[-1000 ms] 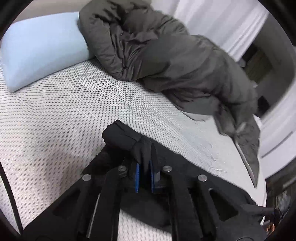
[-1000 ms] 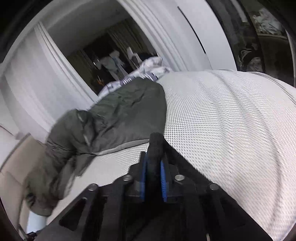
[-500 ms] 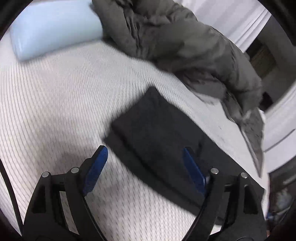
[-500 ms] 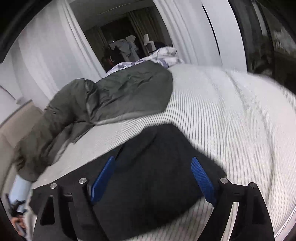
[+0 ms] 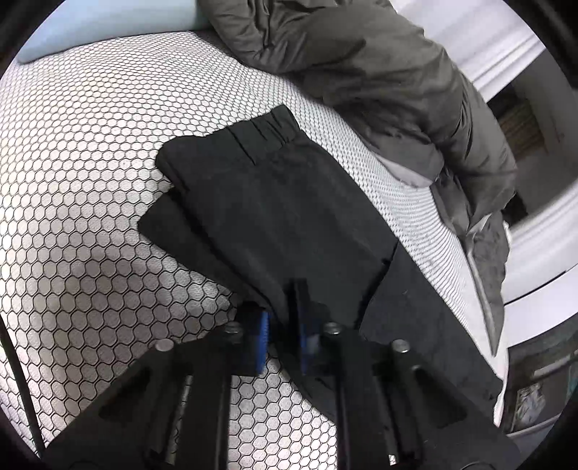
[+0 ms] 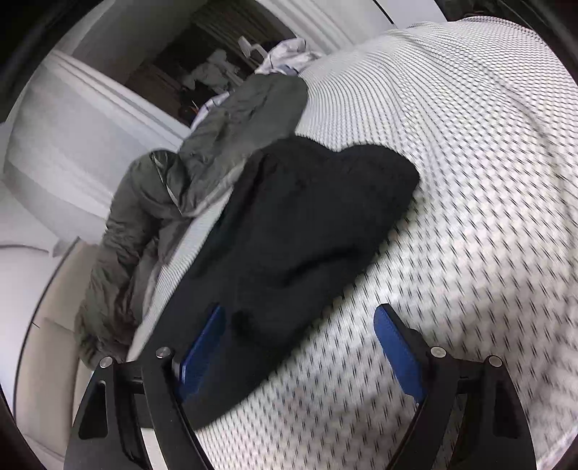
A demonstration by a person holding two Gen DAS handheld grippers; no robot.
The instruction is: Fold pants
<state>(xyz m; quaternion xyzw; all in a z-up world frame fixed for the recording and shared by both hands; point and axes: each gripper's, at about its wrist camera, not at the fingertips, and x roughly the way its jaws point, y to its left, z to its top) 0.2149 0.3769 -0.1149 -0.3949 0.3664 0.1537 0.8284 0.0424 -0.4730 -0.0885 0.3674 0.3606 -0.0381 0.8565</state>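
Note:
The black pants lie folded over on the white honeycomb mattress, waistband at the far end. My left gripper is shut on the near edge of the folded pants, fabric pinched between its blue pads. In the right wrist view the pants lie as a dark heap on the mattress. My right gripper is open, its left pad over the near edge of the pants and its right pad over bare mattress.
A grey-green quilted coat is bunched along the far side of the bed, also in the right wrist view. A light blue pillow lies at the head. White curtains stand behind.
Both grippers let go of the pants half a second ago. Since then my left gripper has dropped down and shut on the near folded edge. My right gripper stays open and has moved closer.

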